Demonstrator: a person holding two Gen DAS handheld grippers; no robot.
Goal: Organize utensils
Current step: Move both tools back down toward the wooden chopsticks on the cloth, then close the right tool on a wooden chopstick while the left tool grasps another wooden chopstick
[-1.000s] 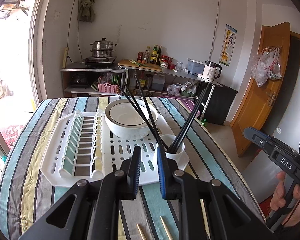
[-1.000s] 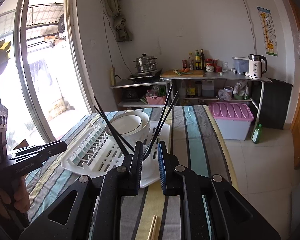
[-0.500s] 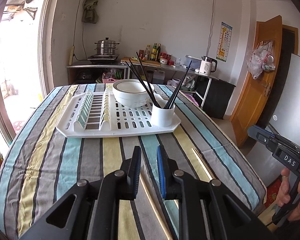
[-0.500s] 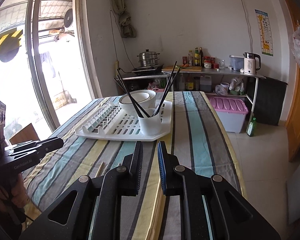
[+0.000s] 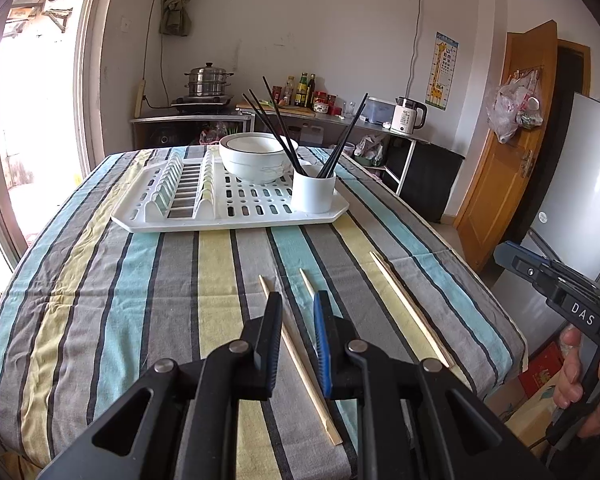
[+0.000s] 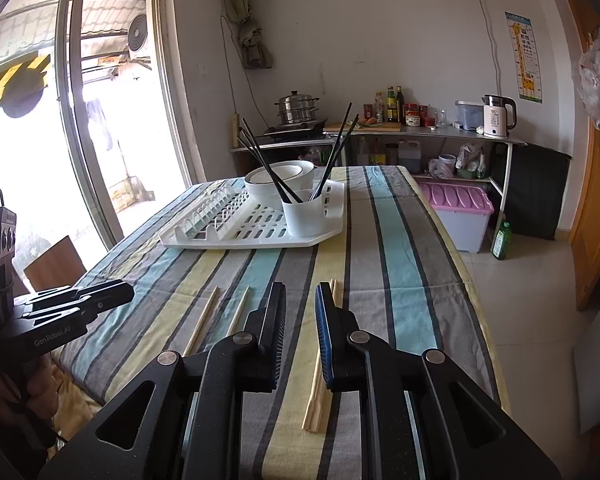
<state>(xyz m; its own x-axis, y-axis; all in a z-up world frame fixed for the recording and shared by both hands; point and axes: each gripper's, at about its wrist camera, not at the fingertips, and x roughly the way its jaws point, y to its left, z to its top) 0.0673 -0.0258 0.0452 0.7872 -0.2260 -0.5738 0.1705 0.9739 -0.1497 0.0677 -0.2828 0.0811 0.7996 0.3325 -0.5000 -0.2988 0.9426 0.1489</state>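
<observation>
Left wrist view, striped tablecloth (image 5: 148,292) under white rack (image 5: 228,204), kitchen shelf (image 5: 204,120) behind, both grippers' jaws apart, empty.

A striped-cloth table (image 5: 140,300) carries a white drying rack (image 5: 236,216) and loose wooden chopsticks (image 5: 300,360).

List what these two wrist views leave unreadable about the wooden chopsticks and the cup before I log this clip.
- Middle wooden chopstick, left wrist view: near part hidden behind the left gripper.
- Paired chopsticks, right wrist view: middle stretch covered by the right gripper.
- White cup: black chopsticks overlap, count unclear.
- Bowl: inside hidden by its rim.
</observation>
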